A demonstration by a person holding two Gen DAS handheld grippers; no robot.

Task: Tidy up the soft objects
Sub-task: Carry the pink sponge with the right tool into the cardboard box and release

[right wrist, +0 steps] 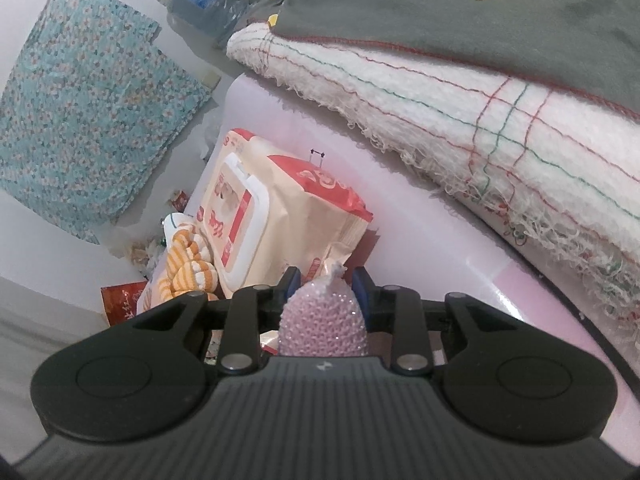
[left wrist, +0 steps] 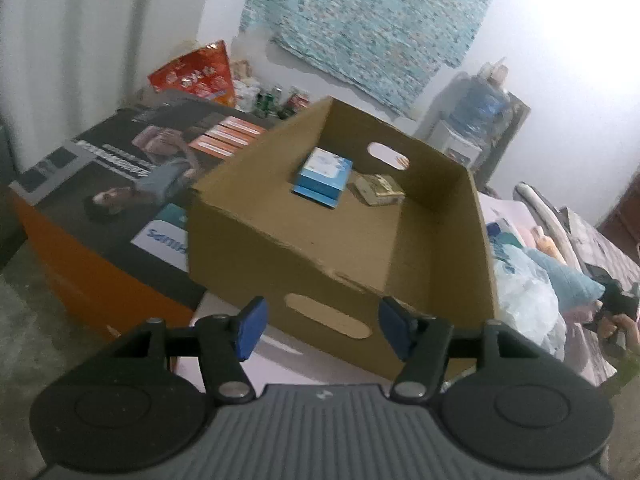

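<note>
In the left wrist view we see the left gripper [left wrist: 322,326] at the bottom of the frame with its blue-padded fingers [left wrist: 251,326] spread wide and nothing between them. Just beyond them, filling the centre, sits an open cardboard box [left wrist: 280,236] with an oval hand slot in its near wall. On the box floor, toward the upper middle of the frame, lie a blue packet [left wrist: 324,176] and, just to its right, a small gold-and-cream packet [left wrist: 380,189]; the two are near each other but apart. The box rests partly on a dark printed carton [left wrist: 120,184] at the left.

In the right wrist view the right gripper [right wrist: 326,284] has its fingers closed in on a pink knitted pouch [right wrist: 323,320], which fills the gap between them at lower centre. Beyond it, left of centre, a cream-and-red wet-wipes pack [right wrist: 256,216] stands tilted on the pink surface [right wrist: 400,216], with an orange-striped soft toy [right wrist: 188,264] just to its left. A white fringed towel [right wrist: 460,120] and a grey cloth [right wrist: 460,20] on top of it cross the upper right.
</note>
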